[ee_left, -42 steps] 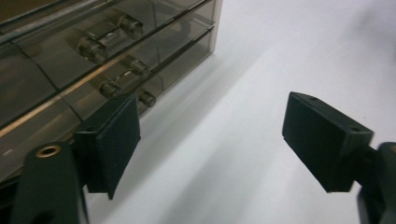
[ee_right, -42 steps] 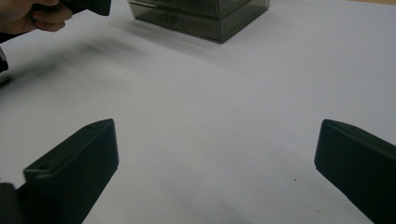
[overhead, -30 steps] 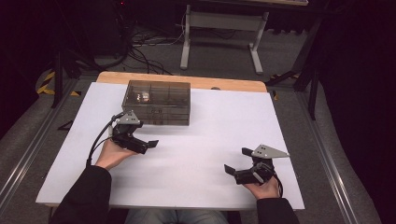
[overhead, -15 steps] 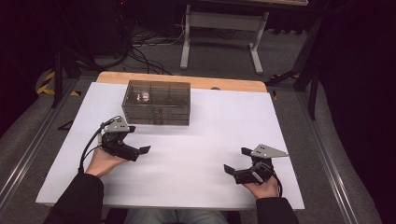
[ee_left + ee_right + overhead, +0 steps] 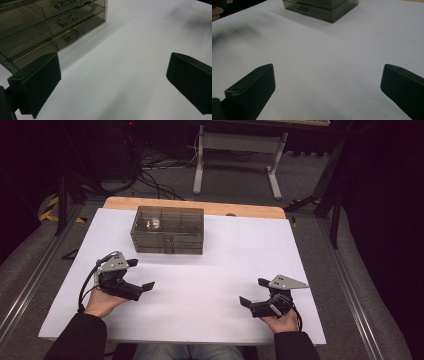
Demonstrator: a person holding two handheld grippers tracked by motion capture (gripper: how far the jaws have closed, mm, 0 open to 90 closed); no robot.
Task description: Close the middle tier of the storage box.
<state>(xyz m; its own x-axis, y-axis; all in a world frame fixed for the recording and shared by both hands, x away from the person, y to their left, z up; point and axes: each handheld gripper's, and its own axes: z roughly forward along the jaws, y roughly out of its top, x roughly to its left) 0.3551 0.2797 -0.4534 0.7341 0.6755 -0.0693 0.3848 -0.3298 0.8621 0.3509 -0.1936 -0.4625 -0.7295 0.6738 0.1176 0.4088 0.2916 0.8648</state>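
One drawer box (image 5: 167, 230) — two tools

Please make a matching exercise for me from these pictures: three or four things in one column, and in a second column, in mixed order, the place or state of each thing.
Things:
1. drawer box
2. left claw
3. right claw
4. wooden table edge

Places or states:
A. open, near the table's right front
B. bare strip beyond the white sheet
C. smoky see-through, all drawers shut, on the far part of the sheet
D. open, just in front of the box, toward its left end

Pairs: 1-C, 2-D, 3-A, 4-B
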